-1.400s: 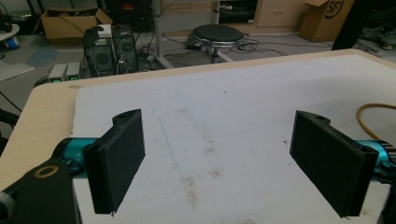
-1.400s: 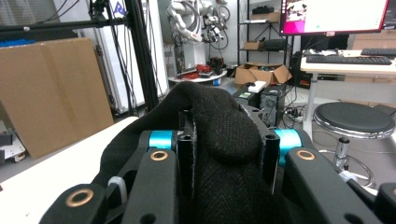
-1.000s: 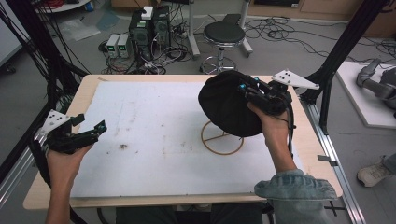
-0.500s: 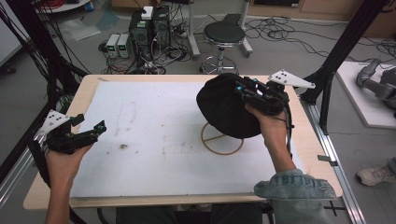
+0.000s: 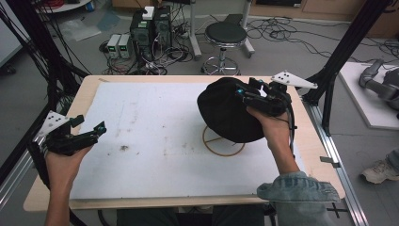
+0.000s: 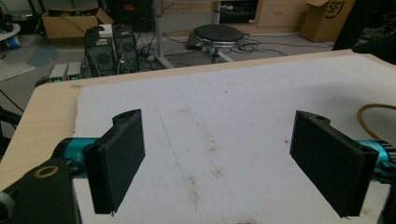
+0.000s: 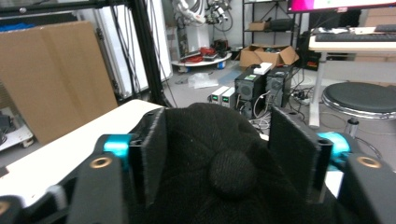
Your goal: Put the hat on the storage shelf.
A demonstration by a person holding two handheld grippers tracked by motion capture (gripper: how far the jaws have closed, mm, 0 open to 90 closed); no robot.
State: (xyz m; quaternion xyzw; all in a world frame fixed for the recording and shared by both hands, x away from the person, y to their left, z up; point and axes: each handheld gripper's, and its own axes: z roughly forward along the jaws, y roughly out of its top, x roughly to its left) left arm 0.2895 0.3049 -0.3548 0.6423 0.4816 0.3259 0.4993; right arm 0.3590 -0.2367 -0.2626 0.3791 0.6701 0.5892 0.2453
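- The right gripper (image 5: 241, 92) sits over the top of a black cap (image 5: 226, 115) at the right side of the table; its jaws have just been opening and now stand apart.
- In the right gripper view, the cap (image 7: 219, 163) lies between the two jaws, its round top button (image 7: 232, 172) midway between them. The left jaw looks to lie against the fabric, and the right jaw stands just clear of it or barely touches; a firm pinch cannot be seen.
- The person's right hand (image 5: 273, 125) holds that gripper from the near side, with a denim sleeve (image 5: 299, 200) lower down.
- The cap rests above a thin tan ring (image 5: 223, 143) that lies flat on the white mat (image 5: 155, 136); the cap covers the ring's far part, and whether they touch cannot be told.
- The left gripper (image 5: 89, 134) is held by the left hand (image 5: 63, 162) at the mat's left edge, well apart from the cap.
- In the left gripper view, the left gripper (image 6: 217, 154) has its jaws wide apart with nothing between them, just stained white mat (image 6: 224, 107) below.
- The wooden table (image 5: 324, 165) bears the mat; beyond its far edge stand a round black stool (image 5: 226, 35) and computer cases (image 5: 150, 26) among cables on the floor.
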